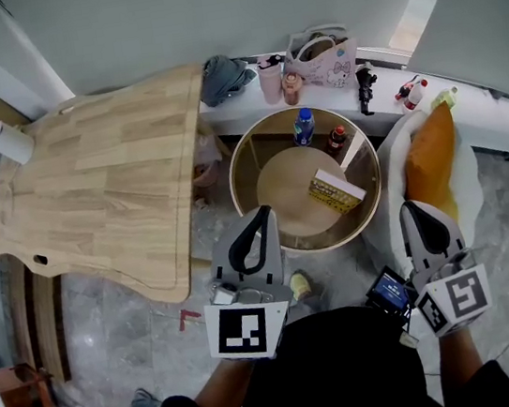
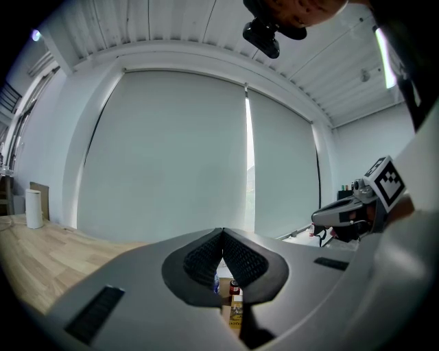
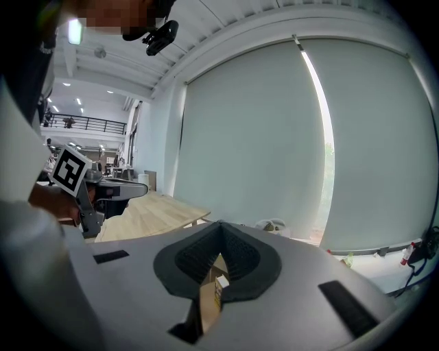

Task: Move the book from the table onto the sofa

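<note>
Head view is showing the book [image 1: 335, 189] lying inside the round table [image 1: 280, 184], just beyond both grippers and between them, its long axis running far-left to near-right. The left gripper [image 1: 262, 216] and right gripper [image 1: 412, 210] are both sitting closed and empty, about equally near it. The right one is hovering beside the sofa [image 1: 471, 194], so it looks better placed.

Bottles [image 1: 303, 127] stand behind the book [image 1: 335, 189]; near side open.

Matt pale-wood tabletop [image 1: 108, 172], rnd wood table [image 1: 322, 243] w/ smooth rim, paper book [image 1: 336, 189], cloth cushion [image 1: 430, 160].
</note>
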